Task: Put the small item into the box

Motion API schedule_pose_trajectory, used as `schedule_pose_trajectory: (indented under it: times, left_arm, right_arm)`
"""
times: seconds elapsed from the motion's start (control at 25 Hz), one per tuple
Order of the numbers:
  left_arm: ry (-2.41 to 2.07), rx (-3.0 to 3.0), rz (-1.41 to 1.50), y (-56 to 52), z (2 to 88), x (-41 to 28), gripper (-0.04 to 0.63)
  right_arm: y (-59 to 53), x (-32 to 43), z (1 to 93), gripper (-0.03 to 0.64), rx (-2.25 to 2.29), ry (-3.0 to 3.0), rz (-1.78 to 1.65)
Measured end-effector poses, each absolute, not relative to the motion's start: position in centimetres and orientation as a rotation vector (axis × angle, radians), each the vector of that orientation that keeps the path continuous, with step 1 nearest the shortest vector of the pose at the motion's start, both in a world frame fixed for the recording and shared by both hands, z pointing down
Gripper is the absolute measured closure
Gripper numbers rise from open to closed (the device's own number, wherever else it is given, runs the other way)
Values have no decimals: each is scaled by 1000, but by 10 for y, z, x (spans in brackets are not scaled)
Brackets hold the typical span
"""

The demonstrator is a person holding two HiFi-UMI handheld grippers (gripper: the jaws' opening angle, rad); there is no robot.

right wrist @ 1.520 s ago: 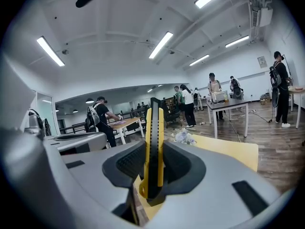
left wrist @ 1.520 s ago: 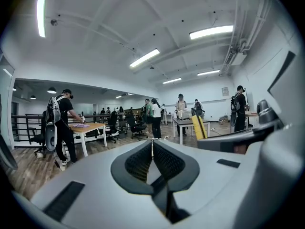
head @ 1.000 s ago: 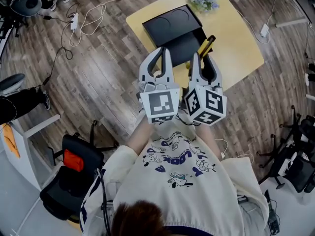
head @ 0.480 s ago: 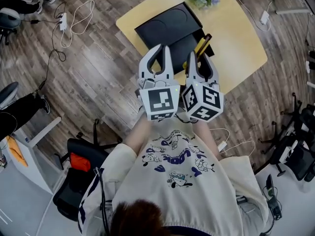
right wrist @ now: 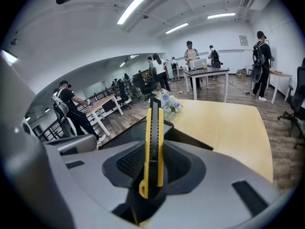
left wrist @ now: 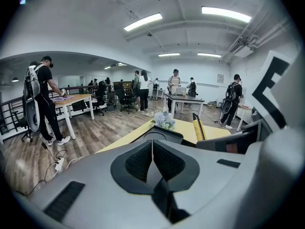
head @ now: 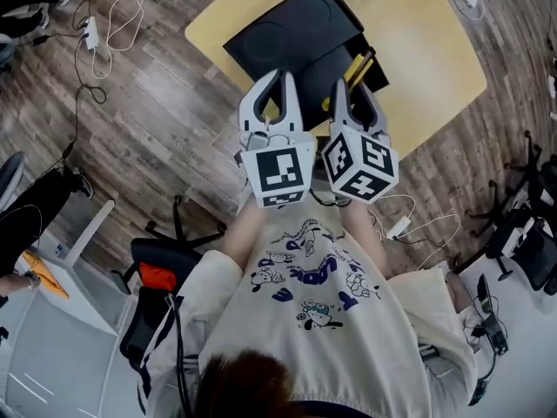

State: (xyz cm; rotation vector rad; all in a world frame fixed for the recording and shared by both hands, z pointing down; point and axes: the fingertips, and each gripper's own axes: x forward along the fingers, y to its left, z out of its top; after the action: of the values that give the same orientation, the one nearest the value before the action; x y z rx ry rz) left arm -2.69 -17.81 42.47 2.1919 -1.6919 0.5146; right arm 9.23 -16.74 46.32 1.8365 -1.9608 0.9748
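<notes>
In the head view my two grippers are side by side in front of the chest, above the near edge of a yellow table (head: 435,50). A black box (head: 296,29) with a round embossed lid lies on it just beyond the jaws. My right gripper (head: 351,85) is shut on a yellow and black utility knife (head: 360,64), which stands upright between the pads in the right gripper view (right wrist: 153,142). My left gripper (head: 278,81) is shut with nothing in it; its pads (left wrist: 164,161) meet in the left gripper view, and the box (left wrist: 162,135) shows beyond them.
A bunch of pale blue flowers (right wrist: 169,104) stands at the table's far end behind the box. Cables and a power strip (head: 87,33) trail over the wooden floor at the left, an office chair (head: 161,273) stands at lower left. Several people stand at desks farther off.
The table and box have slid up and left in the head view as the person shifts. Both grippers stay together and shut, the knife still held in the right one.
</notes>
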Motion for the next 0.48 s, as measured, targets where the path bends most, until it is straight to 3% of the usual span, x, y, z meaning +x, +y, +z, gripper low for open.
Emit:
schedule_pose_trajectory:
  times: [0.48]
  left_arm:
    - [-1606, 2161, 569, -184, 458, -32, 574]
  right_arm:
    - [-160, 93, 512, 488, 1817, -1717, 1170]
